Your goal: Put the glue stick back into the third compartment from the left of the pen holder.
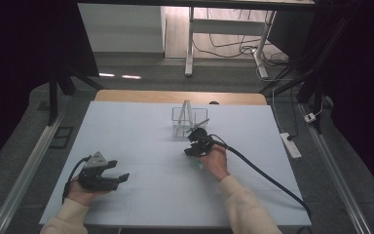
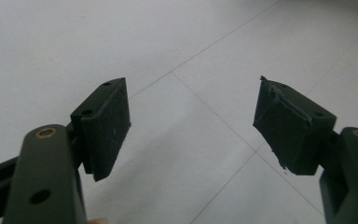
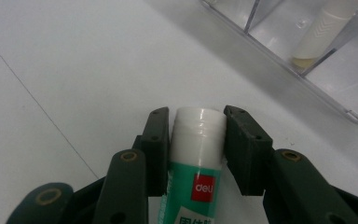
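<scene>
A glue stick (image 3: 198, 154) with a white cap and a green label sits between the pads of my right gripper (image 3: 198, 116), which press on both sides of its cap. In the high view my right gripper (image 1: 194, 146) is just in front of a clear plastic organizer (image 1: 175, 117) near the table's middle back. In the right gripper view, that organizer (image 3: 279, 51) holds a white pen-like item (image 3: 319, 32) in one compartment. My left gripper (image 1: 119, 170) rests low at the front left. Its jaws stand wide apart with only white table between them (image 2: 193, 126).
The white tabletop (image 1: 141, 146) has thin seam lines across it. A black cable (image 1: 263, 175) trails from my right gripper to the front right edge. A power strip (image 1: 290, 145) lies on the floor off the right side.
</scene>
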A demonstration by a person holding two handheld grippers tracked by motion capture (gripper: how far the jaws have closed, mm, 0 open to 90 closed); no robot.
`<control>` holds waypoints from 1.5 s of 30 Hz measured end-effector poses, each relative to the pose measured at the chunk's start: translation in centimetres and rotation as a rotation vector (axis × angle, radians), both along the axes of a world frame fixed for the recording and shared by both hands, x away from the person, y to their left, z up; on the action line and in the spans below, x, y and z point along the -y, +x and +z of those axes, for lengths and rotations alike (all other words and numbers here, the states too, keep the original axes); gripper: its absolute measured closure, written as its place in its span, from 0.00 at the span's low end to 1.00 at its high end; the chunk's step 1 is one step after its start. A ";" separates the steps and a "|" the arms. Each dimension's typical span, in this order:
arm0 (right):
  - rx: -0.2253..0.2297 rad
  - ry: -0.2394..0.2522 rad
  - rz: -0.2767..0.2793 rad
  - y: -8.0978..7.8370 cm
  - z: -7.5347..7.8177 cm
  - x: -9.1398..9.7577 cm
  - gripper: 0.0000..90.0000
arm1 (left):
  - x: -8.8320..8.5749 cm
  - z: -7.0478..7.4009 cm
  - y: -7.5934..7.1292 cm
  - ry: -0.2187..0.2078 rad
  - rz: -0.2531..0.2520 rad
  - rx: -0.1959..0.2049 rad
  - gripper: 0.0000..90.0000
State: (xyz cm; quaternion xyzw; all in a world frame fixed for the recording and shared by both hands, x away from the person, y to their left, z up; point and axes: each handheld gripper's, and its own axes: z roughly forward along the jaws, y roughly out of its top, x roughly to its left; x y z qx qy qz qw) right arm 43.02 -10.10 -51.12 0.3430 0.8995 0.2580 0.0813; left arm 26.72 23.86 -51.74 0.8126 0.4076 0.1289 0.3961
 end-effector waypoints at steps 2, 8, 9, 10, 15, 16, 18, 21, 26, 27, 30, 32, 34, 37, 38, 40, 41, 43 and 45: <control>-0.003 0.007 0.000 0.0 0.0 0.0 0.70 | 0.0 0.0 0.0 -0.001 0.001 0.000 0.30; 0.012 0.037 0.012 -0.1 0.6 0.1 0.72 | 0.0 0.0 0.0 0.000 0.002 0.000 0.30; 0.017 0.040 0.012 -0.2 0.8 0.2 0.72 | -0.1 0.0 0.0 -0.001 0.002 0.000 0.30; 0.024 0.044 0.015 -0.2 1.0 0.2 0.72 | -0.1 0.0 0.0 0.000 0.002 0.000 0.30; 0.056 0.077 0.030 -0.5 1.9 0.4 0.72 | -0.1 0.0 0.0 -0.001 0.004 -0.001 0.29; 0.061 0.080 0.036 -0.6 2.1 0.5 0.72 | -0.1 0.0 0.0 -0.001 0.003 -0.001 0.29; 0.074 0.087 0.036 -0.7 2.4 0.5 0.72 | 0.0 0.0 0.0 -0.001 0.003 -0.001 0.29; 0.090 0.093 0.043 -0.8 2.8 0.7 0.72 | 0.0 0.0 0.0 0.000 0.002 -0.001 0.29; 0.104 0.114 0.047 -0.9 3.2 1.0 0.72 | -0.1 0.0 0.0 -0.002 0.003 -0.001 0.29; 0.107 0.117 0.048 -0.9 3.3 1.0 0.72 | -0.1 0.0 0.0 -0.001 0.003 -0.001 0.29; 0.115 0.131 0.048 -0.9 3.6 1.2 0.72 | -0.1 0.0 0.0 -0.002 0.003 -0.001 0.29; 0.119 0.143 0.054 -0.9 3.8 1.4 0.72 | -0.1 0.0 0.0 -0.001 0.002 -0.001 0.29; 0.126 0.157 0.048 -0.9 4.1 1.5 0.72 | -0.1 0.0 0.0 -0.002 0.002 -0.001 0.29; 0.138 0.163 0.052 -0.9 4.4 1.7 0.72 | -0.1 0.0 0.0 -0.002 0.002 -0.001 0.29; 0.139 0.166 0.051 -1.0 4.5 1.8 0.72 | -0.1 0.0 0.0 -0.002 0.002 -0.001 0.29; 0.142 0.171 0.052 -1.0 4.7 1.9 0.72 | -0.1 0.0 0.0 -0.003 0.002 -0.002 0.29; 0.150 0.171 0.053 -1.0 4.8 1.9 0.72 | -0.1 0.0 0.1 -0.002 0.002 -0.002 0.29; 0.154 0.185 0.049 -1.0 5.0 2.0 0.72 | -0.1 0.0 0.0 -0.003 0.003 -0.001 0.29; 0.160 0.188 0.052 -1.1 5.1 2.1 0.72 | -0.1 0.0 0.0 -0.001 0.002 -0.001 0.29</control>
